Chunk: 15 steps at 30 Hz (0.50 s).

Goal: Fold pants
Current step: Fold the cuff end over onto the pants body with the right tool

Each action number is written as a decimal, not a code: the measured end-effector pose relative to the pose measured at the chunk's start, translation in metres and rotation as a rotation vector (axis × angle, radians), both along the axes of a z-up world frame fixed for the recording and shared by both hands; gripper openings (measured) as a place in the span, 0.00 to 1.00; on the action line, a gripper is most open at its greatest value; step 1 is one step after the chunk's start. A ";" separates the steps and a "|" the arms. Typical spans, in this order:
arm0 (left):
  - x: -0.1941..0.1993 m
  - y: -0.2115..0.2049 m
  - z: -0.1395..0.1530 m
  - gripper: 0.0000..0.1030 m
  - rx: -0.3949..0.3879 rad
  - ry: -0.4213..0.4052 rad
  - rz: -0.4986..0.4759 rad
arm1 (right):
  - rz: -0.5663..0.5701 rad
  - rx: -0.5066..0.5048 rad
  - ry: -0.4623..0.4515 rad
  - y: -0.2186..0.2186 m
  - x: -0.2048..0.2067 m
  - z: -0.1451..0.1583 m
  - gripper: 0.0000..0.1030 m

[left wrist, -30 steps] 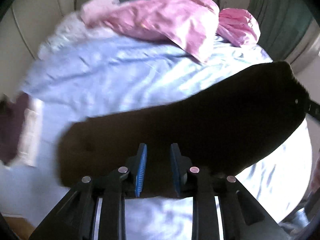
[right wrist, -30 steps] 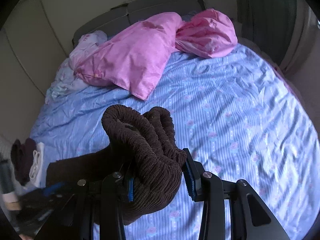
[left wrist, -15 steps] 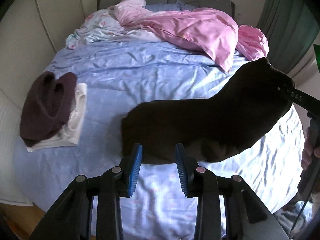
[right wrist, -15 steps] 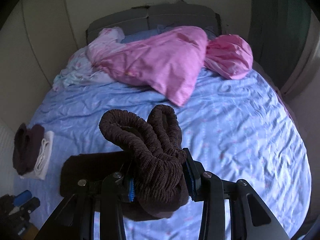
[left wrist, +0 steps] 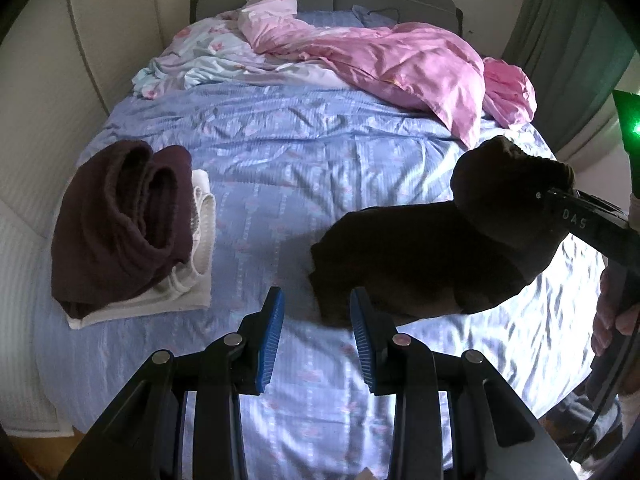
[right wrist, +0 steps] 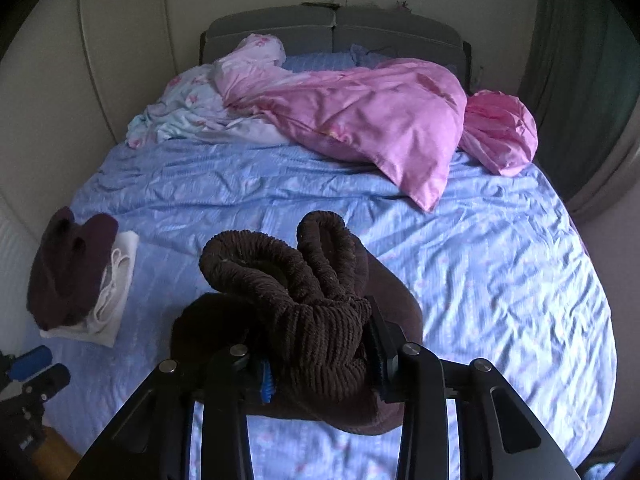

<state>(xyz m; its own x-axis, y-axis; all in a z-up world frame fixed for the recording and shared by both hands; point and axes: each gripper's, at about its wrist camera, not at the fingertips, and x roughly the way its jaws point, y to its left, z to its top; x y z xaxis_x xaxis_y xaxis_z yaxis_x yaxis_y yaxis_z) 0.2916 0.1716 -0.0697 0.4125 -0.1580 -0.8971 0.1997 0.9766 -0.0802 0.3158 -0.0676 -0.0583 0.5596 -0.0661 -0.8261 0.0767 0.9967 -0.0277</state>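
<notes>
The dark brown corduroy pants (left wrist: pixel 432 264) lie bunched on the blue bed sheet (left wrist: pixel 288 160), one end lifted at the right. My right gripper (right wrist: pixel 320 348) is shut on the gathered waistband of the pants (right wrist: pixel 304 304), which bulges up between its fingers. It also shows in the left wrist view (left wrist: pixel 588 224), holding the raised end. My left gripper (left wrist: pixel 316 328) is open and empty, just left of the pants' near end and clear of the cloth.
A folded stack, a maroon garment (left wrist: pixel 116 220) on a white one (left wrist: pixel 192 280), sits at the bed's left side. Pink bedding (left wrist: pixel 400 60) and a pale floral sheet (left wrist: pixel 200 64) are heaped by the headboard. A green curtain (left wrist: pixel 568 40) hangs at right.
My left gripper let go of the pants, opened and drew back to the left. The pants' free end dropped onto the sheet. My right gripper kept its hold and pulled back.
</notes>
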 end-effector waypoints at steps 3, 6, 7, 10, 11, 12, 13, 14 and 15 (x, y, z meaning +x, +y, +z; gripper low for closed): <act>0.006 0.014 -0.013 0.33 -0.005 0.024 -0.008 | 0.006 -0.029 0.021 0.024 0.003 -0.008 0.36; 0.013 0.030 -0.027 0.33 -0.022 0.056 0.006 | 0.025 -0.068 0.054 0.049 0.009 -0.024 0.35; 0.015 0.034 -0.032 0.33 -0.027 0.066 0.010 | 0.030 -0.076 0.067 0.057 0.011 -0.029 0.35; 0.019 0.044 -0.043 0.33 -0.023 0.088 0.016 | 0.048 -0.098 0.092 0.079 0.016 -0.043 0.35; 0.019 0.047 -0.045 0.33 -0.021 0.092 0.016 | 0.063 -0.109 0.098 0.090 0.018 -0.049 0.35; 0.021 0.050 -0.048 0.33 -0.020 0.097 0.016 | 0.075 -0.113 0.100 0.098 0.018 -0.053 0.35; 0.022 0.054 -0.051 0.33 -0.016 0.104 0.017 | 0.088 -0.116 0.106 0.107 0.019 -0.058 0.34; 0.023 0.057 -0.053 0.33 -0.012 0.106 0.020 | 0.100 -0.116 0.111 0.115 0.019 -0.064 0.34; 0.025 0.061 -0.055 0.33 -0.004 0.107 0.025 | 0.112 -0.113 0.118 0.122 0.021 -0.070 0.34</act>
<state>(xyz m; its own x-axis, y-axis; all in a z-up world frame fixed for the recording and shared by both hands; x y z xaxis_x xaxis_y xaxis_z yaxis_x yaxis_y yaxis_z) 0.3162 0.2325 -0.1242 0.3181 -0.1524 -0.9357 0.1651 0.9808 -0.1036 0.3369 0.0549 -0.1280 0.4685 -0.1055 -0.8772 -0.0445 0.9888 -0.1426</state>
